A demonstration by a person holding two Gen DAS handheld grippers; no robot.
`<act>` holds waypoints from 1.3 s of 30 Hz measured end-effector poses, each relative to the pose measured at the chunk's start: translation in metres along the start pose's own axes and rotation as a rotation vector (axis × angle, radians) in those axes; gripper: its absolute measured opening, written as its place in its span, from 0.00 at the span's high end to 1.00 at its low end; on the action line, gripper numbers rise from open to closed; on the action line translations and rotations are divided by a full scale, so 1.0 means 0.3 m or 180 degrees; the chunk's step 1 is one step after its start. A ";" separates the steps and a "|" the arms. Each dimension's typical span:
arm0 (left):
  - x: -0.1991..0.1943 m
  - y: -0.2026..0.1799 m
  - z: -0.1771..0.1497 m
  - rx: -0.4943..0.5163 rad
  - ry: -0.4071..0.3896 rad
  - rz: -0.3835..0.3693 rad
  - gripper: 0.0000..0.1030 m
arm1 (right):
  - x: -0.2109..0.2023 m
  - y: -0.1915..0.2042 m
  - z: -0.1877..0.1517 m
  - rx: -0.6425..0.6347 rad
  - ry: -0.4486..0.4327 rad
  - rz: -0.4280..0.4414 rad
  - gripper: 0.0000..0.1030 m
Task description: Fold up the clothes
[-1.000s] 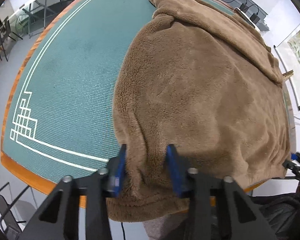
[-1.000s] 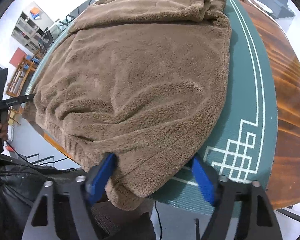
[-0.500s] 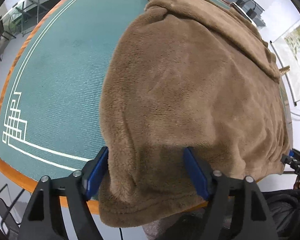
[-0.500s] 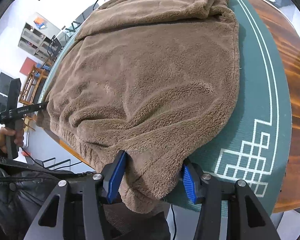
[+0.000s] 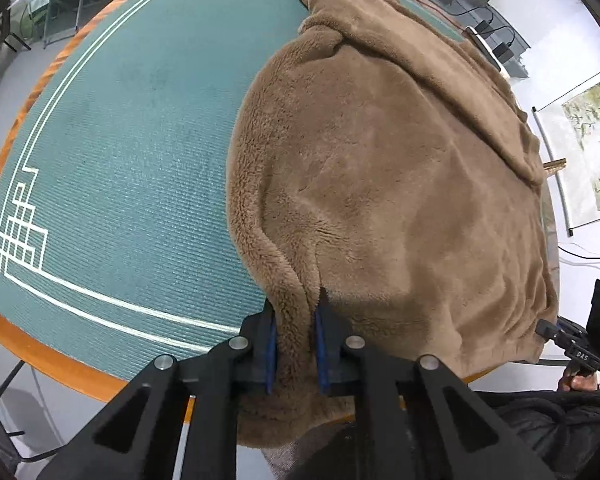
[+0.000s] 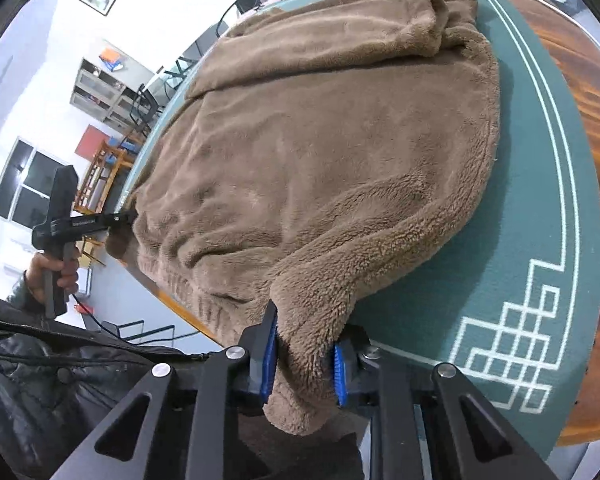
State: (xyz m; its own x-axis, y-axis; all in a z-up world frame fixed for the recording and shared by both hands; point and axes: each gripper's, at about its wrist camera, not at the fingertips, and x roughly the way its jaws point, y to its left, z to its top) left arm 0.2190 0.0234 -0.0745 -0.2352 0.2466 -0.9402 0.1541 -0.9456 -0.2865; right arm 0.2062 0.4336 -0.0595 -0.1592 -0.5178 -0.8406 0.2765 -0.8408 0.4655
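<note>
With jaws just closed, L gripper (image 5: pixel 296 340) & R gripper (image 6: pixel 304 360) both clamped on brown fleece (image 5: pixel 380 200) hem

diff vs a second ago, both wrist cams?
Both grippers closed on the near hem of the brown fleece garment. The left gripper opened wide, then its jaws have just closed, pinching a fold; the right gripper closed on the other corner. The garment stays spread on the green mat.

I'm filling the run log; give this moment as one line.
left gripper: just closed on brown fleece garment hem | right gripper: just closed on hem | garment on green mat
</note>
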 end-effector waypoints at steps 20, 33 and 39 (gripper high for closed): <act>0.011 0.082 -0.075 -0.0080 -0.0019 -0.0268 0.85 | 0.091 0.070 0.023 -0.0098 0.0050 -0.0038 0.61; -0.181 0.023 0.231 -0.0169 -0.0692 -0.0879 0.87 | -0.165 0.079 0.159 -0.0192 -0.0716 0.0287 0.84; -0.306 0.015 0.431 -0.0125 -0.0968 -0.1130 0.87 | -0.272 0.090 0.298 -0.0257 -0.1080 0.0104 0.84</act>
State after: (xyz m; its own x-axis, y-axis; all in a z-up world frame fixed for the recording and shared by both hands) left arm 0.1172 -0.0308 0.0343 -0.5497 0.4743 -0.6877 0.0481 -0.8039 -0.5929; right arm 0.1419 0.4390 0.0464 -0.4514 -0.5786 -0.6793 0.3584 -0.8147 0.4558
